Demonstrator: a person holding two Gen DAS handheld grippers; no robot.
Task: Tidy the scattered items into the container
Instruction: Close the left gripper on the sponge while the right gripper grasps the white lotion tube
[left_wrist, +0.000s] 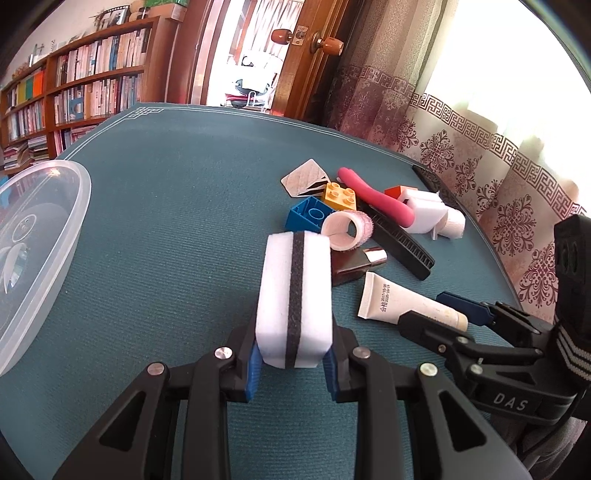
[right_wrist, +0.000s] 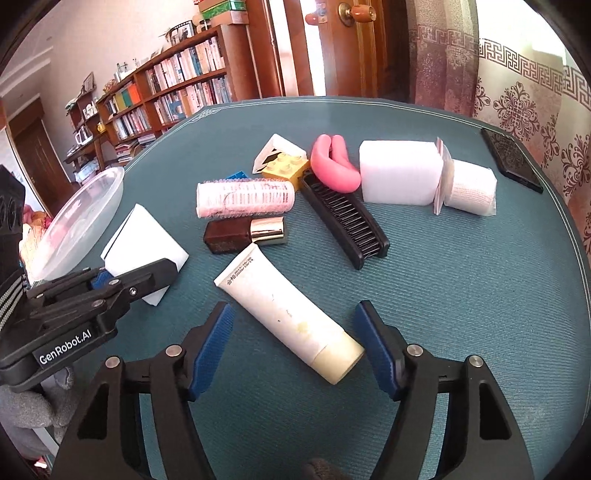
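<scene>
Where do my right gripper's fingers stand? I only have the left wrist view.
Observer: The right gripper is open, the white tube lying between its fingers.
Operator: Which end is nearest?
Observer: The cap end; the crimped end points towards the brown bottle.
Operator: What's that past the white block?
Observer: A gauze roll, lying right beside the white block.
</scene>
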